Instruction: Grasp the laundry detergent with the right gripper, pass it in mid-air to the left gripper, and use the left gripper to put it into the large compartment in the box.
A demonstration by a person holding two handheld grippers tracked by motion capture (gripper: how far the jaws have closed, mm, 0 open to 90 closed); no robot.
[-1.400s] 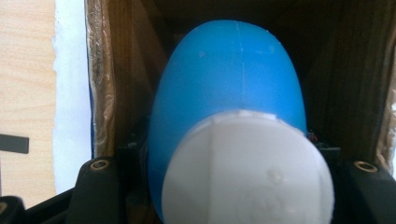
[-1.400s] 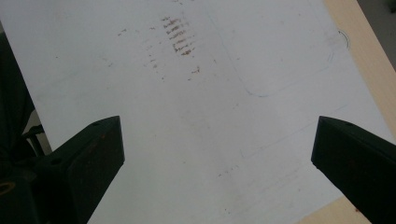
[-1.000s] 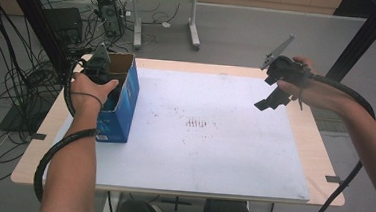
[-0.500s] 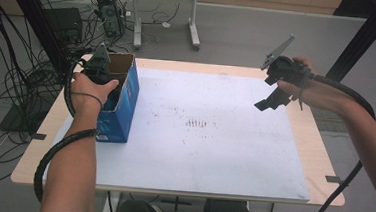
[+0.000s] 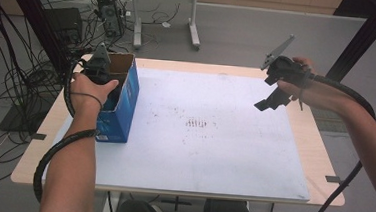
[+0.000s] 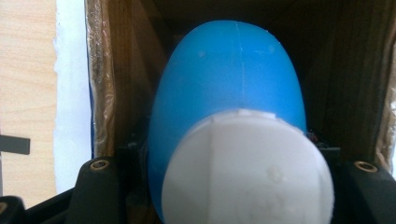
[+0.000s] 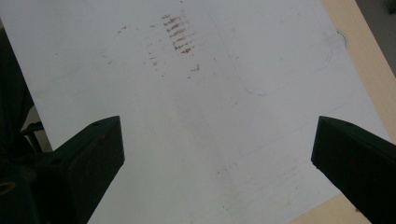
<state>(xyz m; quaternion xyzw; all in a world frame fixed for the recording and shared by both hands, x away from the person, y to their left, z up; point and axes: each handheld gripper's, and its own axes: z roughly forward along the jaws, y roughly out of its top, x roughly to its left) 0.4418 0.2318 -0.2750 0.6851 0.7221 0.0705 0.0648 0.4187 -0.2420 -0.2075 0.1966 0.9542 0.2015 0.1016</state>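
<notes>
Nothing has visibly changed from the earlier high-view pictures: both hands, the box and the tools sit where they were half a second and a full second ago. The left gripper [image 5: 100, 66] reaches down into the open top of the blue cardboard box [image 5: 126, 99], which stands on the left part of the white mat [image 5: 198, 152] covering the wooden table [image 5: 323, 145]. In the left gripper view, its jaws sit on either side of a blue bottle with a white cap [image 6: 233, 126] inside the box's brown interior, and appear to be pinching it, the cap nearest the camera. The right gripper [image 5: 271, 99] hangs in the air above the mat's far right corner, held by the right hand [image 5: 298, 81]. The right gripper view shows its jaws spread wide with nothing between them, above the mat and a patch of brown smudges [image 7: 177, 35].
</notes>
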